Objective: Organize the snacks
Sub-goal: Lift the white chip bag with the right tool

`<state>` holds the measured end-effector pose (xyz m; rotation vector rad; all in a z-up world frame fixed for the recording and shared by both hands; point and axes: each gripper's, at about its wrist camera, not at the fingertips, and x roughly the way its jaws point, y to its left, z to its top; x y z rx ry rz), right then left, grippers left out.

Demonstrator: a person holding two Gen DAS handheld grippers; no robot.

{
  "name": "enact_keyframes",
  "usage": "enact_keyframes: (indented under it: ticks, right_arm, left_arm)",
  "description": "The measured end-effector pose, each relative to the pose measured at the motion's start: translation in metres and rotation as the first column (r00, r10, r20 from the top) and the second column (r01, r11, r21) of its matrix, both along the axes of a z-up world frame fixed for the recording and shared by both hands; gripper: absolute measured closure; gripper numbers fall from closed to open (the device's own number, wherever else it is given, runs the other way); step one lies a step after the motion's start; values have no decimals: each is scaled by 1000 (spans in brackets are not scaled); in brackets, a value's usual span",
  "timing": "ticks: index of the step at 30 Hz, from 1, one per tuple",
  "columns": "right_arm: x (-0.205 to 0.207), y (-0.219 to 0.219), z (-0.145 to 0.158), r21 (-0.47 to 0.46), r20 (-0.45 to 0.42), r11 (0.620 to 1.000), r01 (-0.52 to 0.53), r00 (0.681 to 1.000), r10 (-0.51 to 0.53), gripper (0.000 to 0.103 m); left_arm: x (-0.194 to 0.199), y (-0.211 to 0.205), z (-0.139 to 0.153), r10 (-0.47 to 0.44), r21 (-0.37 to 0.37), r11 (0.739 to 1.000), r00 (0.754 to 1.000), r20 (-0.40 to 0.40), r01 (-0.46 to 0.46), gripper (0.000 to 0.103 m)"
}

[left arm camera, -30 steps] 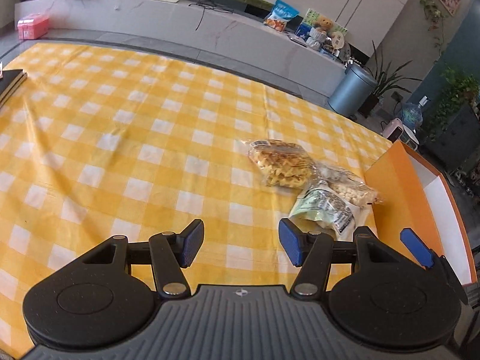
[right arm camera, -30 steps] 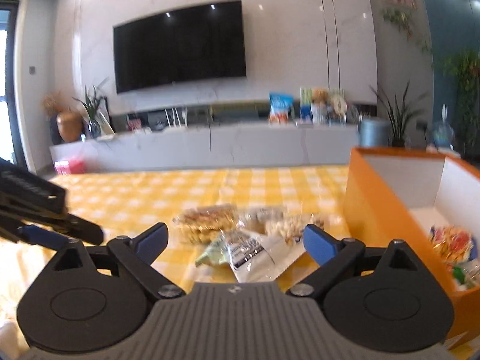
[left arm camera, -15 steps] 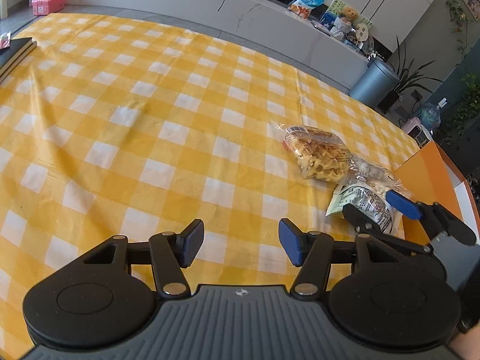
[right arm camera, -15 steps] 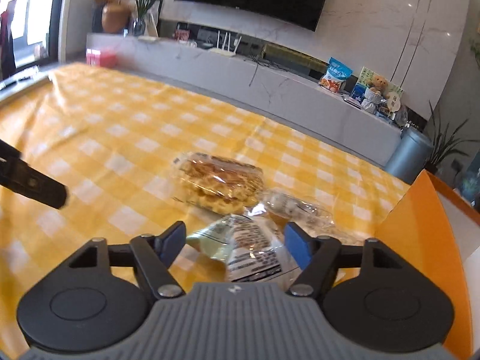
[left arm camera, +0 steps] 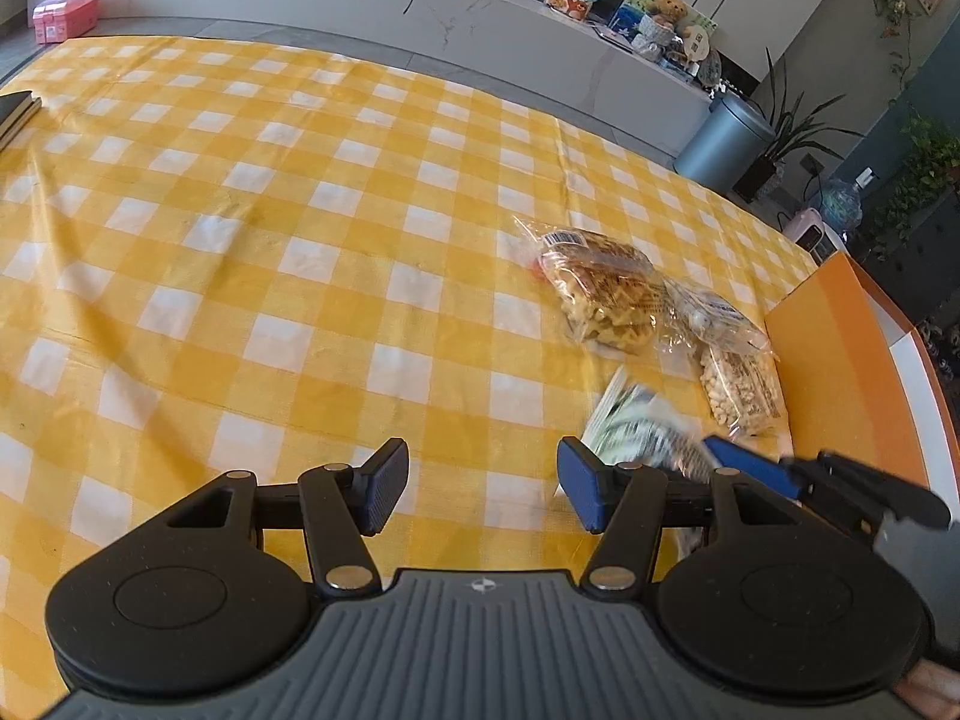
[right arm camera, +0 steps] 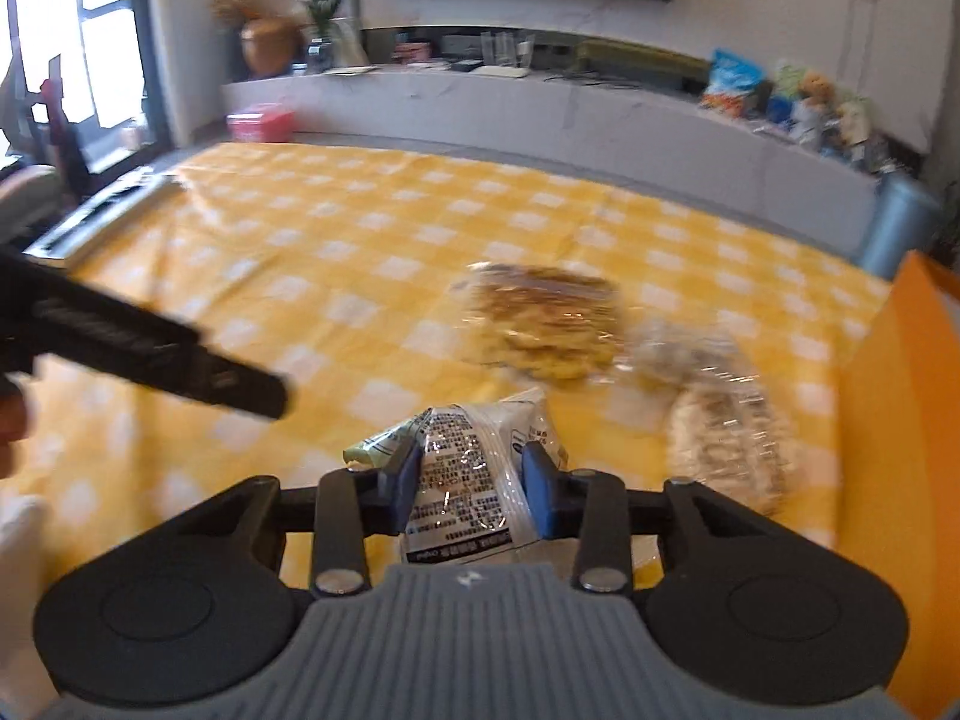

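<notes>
Counter (left arm camera: 252,252) with yellow check cloth, biggest thing in view; orange box (left arm camera: 834,360) sits at its right edge, taken here as landmark. Just left of the box: bag of nuts (left arm camera: 741,387), nearly touching its wall; waffle bag (left arm camera: 606,294) further left of that. Green-white snack packet (right arm camera: 474,474) is nearest the cameras, left of the box front corner. Change: a second ago the right tongs (right arm camera: 471,483) stood wide and clear of the packet; now their jaws are closing with the packet between them, pads look to be pressing its sides, and the packet seems tipped up off the cloth. Likely means pick is underway, box drop next. Left tongs (left arm camera: 480,483) half open, empty, over bare cloth, well left of the box.
</notes>
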<state>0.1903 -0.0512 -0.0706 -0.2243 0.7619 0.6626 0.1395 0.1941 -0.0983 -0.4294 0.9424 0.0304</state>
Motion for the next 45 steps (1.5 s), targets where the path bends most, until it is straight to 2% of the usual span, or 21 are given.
enact_keyframes:
  ticks: [1, 2, 4, 9, 14, 15, 17, 18, 22, 26, 30, 41, 45]
  right_arm:
    - [-6, 1, 2, 12, 17, 1000, -5, 1000, 5, 57]
    - [-12, 3, 4, 7, 62, 1000, 4, 998, -4, 36]
    - [-20, 8, 6, -30, 129, 1000, 2, 992, 1, 15]
    - [-8, 14, -13, -73, 31, 997, -7, 999, 10, 17]
    - [-8, 24, -28, -128, 36, 991, -34, 999, 39, 17]
    - [-8, 25, -29, -135, 37, 990, -36, 998, 42, 19]
    - [-7, 25, -31, -150, 46, 989, -22, 999, 29, 35]
    - [-6, 24, -31, -155, 51, 988, -8, 999, 16, 40]
    - [-3, 18, -30, -122, 40, 992, 17, 999, -12, 46]
    - [-6, 19, -29, -141, 67, 989, 34, 997, -24, 51]
    - [-8, 24, -28, -214, 162, 972, 99, 985, -64, 53]
    - [7, 8, -30, -227, 115, 946, 233, 971, -211, 53]
    - [14, -4, -31, -185, 69, 937, 297, 955, -289, 53]
  left_arm:
    - [-1, 2, 1, 6, -4, 1000, 1000, 1, -6, 36]
    - [-1, 4, 1, 13, -7, 1000, 1000, 1, -13, 36]
    - [-2, 7, 2, 25, -10, 1000, 1000, 1, -25, 36]
    - [-3, 9, 2, 18, 6, 1000, 1000, -1, -18, 36]
    - [-3, 8, 2, 12, 6, 1000, 1000, -3, -12, 36]
    - [-3, 7, 1, 10, 7, 1000, 1000, -5, -10, 36]
    - [-3, 5, 1, 4, 14, 1000, 1000, -8, -4, 36]
    - [-3, 4, 1, 2, 16, 1000, 1000, -8, -2, 36]
    - [-3, 2, 2, 2, 14, 1000, 1000, -8, -2, 36]
    - [-4, -3, 3, -6, 21, 1000, 1000, 0, 6, 36]
    - [-4, -8, 5, -11, 29, 1000, 1000, 11, 10, 36]
    - [2, -29, -2, 10, 76, 997, 1000, 22, -12, 36]
    - [6, -38, -2, -8, 107, 994, 999, 48, 3, 36]
